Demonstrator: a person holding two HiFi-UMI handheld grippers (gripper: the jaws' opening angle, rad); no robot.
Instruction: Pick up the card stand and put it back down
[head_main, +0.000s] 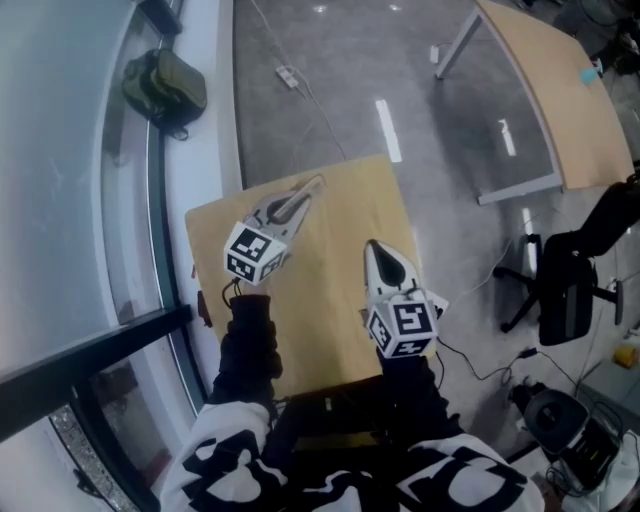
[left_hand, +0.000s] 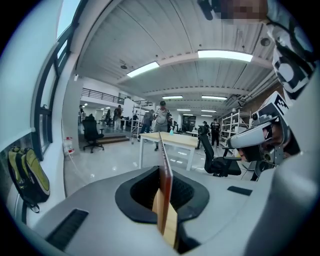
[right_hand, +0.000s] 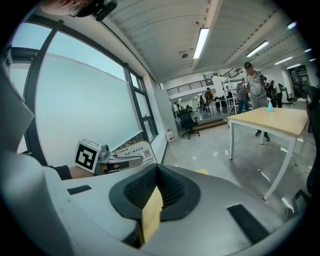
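The left hand-held gripper (head_main: 300, 198) clamps the card stand (left_hand: 165, 180) edge-on over the counter (head_main: 345, 205); the right hand-held gripper (head_main: 375, 252), jaws together, flanks it.

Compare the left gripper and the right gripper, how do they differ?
The left gripper is shut on the card stand; the right gripper is shut and empty. The left gripper slants rightward over the table's left half; the right gripper points roughly straight ahead near its right edge. Both are above the table.
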